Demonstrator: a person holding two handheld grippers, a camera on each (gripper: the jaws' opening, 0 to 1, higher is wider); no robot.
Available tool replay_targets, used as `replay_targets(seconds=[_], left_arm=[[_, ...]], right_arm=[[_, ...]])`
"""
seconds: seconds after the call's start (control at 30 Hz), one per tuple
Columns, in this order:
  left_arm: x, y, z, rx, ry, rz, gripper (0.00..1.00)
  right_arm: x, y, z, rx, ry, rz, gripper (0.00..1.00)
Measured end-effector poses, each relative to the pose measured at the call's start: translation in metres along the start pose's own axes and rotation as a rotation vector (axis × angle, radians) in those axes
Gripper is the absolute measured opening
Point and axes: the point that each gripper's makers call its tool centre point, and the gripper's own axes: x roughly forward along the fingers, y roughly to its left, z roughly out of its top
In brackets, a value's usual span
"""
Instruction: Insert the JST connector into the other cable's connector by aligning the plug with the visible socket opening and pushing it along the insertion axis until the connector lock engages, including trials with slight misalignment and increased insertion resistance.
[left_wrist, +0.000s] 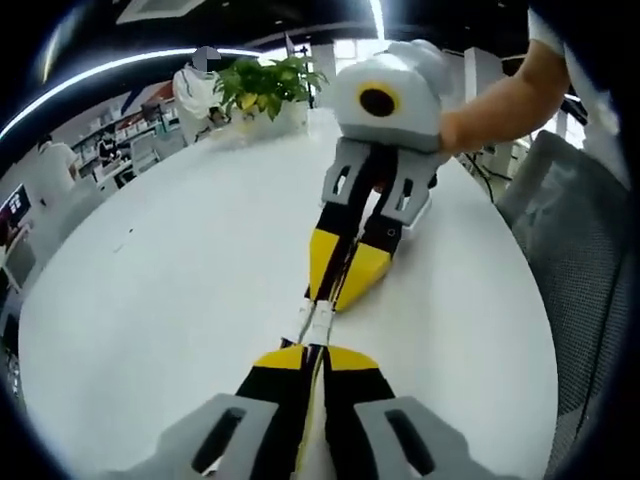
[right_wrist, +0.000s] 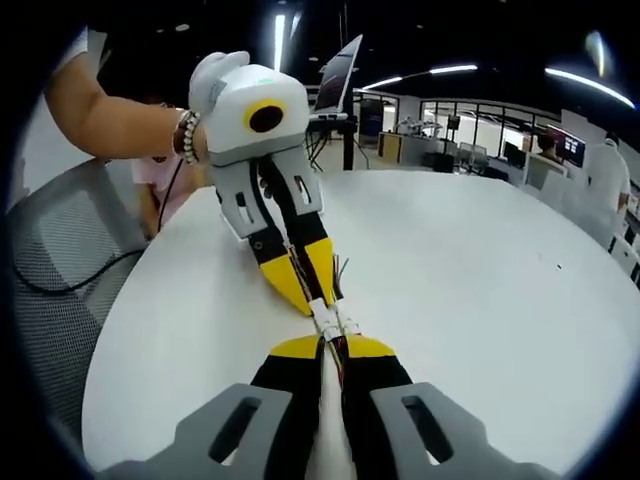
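Above the round white worktop (left_wrist: 150, 290), my left tool (left_wrist: 318, 352) and right tool (right_wrist: 330, 345) each sat clamped on a small white JST connector (left_wrist: 316, 322), meeting tip to tip. I judged a straight, steady push best, with no twisting.

Over a round white table (left_wrist: 150, 300), the left gripper (left_wrist: 313, 352) rises from the bottom edge, its yellow-tipped jaws closed together on a small white connector (left_wrist: 314, 322). The right gripper (left_wrist: 338, 290) comes in from above, held by a person's hand (left_wrist: 455, 128), its jaws pinched at the connector's far end, so the two tips nearly meet. A potted plant (left_wrist: 265, 88) stands at the table's far edge.
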Motion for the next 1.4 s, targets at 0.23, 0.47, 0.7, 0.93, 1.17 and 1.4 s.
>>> replay_targets(seconds=[0.23,0.47,0.7,0.93,1.17,1.4], left_arm=[[0.002,0.004,0.002,0.001,0.010,-0.015,0.00],[0.002,0.008,0.001,-0.026,0.014,-0.028,0.02],[0.001,0.007,0.001,-0.025,0.017,-0.027,0.02],[-0.002,0.004,-0.001,-0.032,0.015,-0.024,0.02],[-0.004,0.004,-0.002,-0.035,0.015,0.001,0.03],[-0.009,0.002,-0.004,-0.012,0.038,0.051,0.10]], right_arm=[[0.000,-0.005,-0.001,0.000,-0.001,-0.009,0.04],[0.000,-0.009,-0.005,0.012,0.018,-0.029,0.05],[-0.002,-0.007,-0.003,0.031,0.016,-0.028,0.05],[-0.001,-0.003,-0.003,0.030,0.020,-0.026,0.05],[-0.004,-0.001,0.003,0.027,0.012,-0.035,0.06],[-0.013,-0.002,0.009,0.023,0.008,-0.058,0.07]])
